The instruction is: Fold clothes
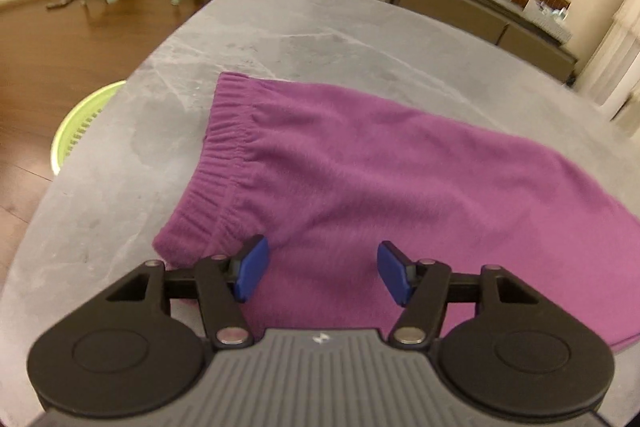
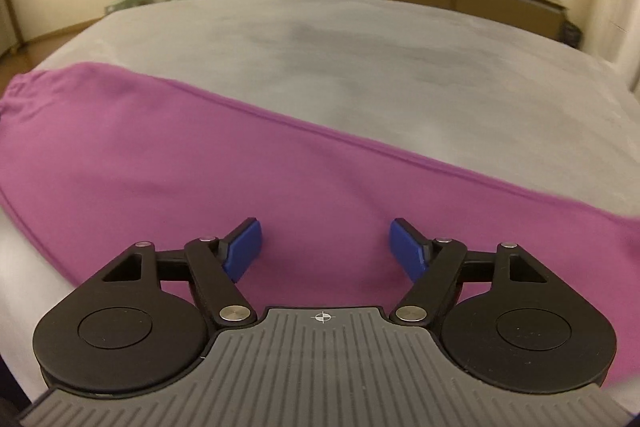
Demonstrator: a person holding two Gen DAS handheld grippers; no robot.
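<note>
Grey desk (image 1: pixel 312 23) with a marbled, stone-like top veined in lighter streaks and a rounded outline. A single purple fleece garment (image 1: pixel 360 179) lies flat on it, its gathered elastic waistband (image 1: pixel 224 163) turned toward the desk's left edge and its body stretching off to the right. In the right wrist view the same purple garment (image 2: pixel 200 179) runs as a long band across the near half of the desk (image 2: pixel 360 59), its far edge forming a straight seam; the far half of the top is bare grey surface.
</note>
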